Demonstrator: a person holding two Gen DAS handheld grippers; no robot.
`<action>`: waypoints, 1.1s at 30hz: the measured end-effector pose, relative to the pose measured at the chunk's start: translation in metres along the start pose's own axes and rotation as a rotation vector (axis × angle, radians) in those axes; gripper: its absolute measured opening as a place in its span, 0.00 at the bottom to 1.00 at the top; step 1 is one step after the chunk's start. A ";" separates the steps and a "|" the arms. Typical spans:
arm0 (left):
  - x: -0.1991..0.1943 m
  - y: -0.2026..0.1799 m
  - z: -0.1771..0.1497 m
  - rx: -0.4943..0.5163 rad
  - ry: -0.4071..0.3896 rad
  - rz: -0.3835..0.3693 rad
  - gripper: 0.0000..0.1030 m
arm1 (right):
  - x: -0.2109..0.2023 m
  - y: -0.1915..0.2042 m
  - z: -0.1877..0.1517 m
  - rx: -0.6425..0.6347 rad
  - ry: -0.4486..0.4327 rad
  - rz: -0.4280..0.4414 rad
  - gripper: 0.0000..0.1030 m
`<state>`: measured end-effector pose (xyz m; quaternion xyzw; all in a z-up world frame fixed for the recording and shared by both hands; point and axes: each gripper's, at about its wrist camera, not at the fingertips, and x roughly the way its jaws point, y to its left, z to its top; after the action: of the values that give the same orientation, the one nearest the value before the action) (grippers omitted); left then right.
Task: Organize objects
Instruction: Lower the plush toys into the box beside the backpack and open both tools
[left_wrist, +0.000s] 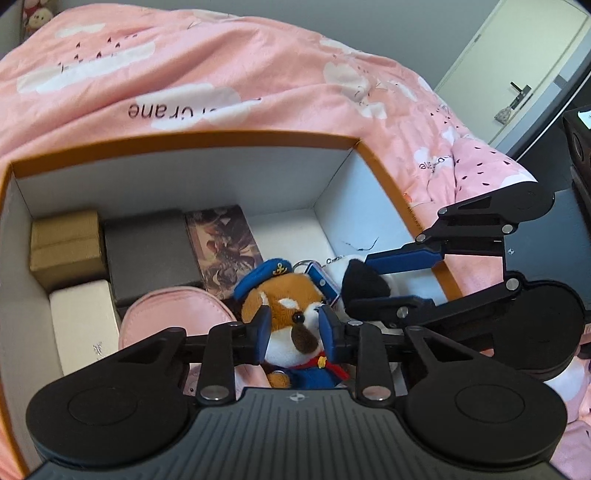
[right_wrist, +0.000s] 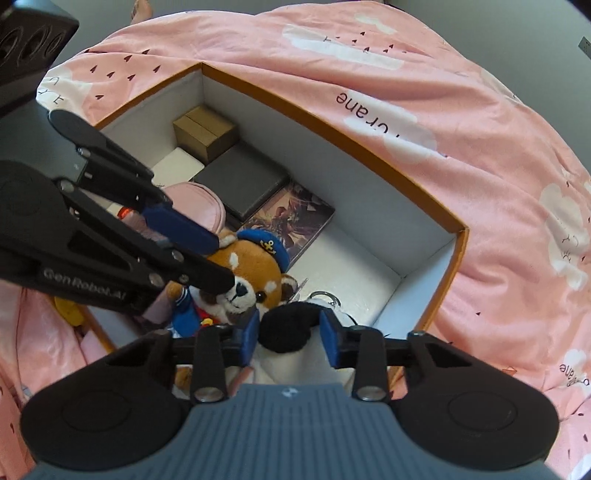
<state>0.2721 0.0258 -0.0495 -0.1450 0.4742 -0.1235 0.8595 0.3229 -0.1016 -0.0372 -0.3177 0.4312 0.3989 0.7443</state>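
With small boxes (left_wrist: 147, 254) already packed against the carton's (left_wrist: 184, 142) far wall, my left claw (left_wrist: 295, 332) clenches the sailor plush (left_wrist: 291, 314) and my right claw (right_wrist: 288, 332) a black-eared plush (right_wrist: 286, 326), both still unplaced

One orange box (left_wrist: 184, 142), four small boxes, one pink pouch (left_wrist: 177, 314), two plush toys.

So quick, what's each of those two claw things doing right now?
Left gripper: closed on the sailor plush toy's head.
Right gripper: closed on the black-and-white plush toy.
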 end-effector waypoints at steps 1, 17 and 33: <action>0.001 0.001 -0.001 -0.003 0.001 0.001 0.31 | 0.003 -0.001 0.000 0.013 0.003 -0.004 0.33; 0.004 -0.001 -0.001 -0.005 0.009 0.031 0.31 | -0.025 -0.039 -0.010 0.218 0.001 0.141 0.12; -0.012 -0.010 -0.009 0.030 -0.029 0.050 0.37 | -0.014 -0.005 -0.013 0.066 0.013 -0.029 0.32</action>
<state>0.2575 0.0199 -0.0407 -0.1219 0.4632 -0.1068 0.8713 0.3178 -0.1188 -0.0296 -0.3017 0.4442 0.3714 0.7574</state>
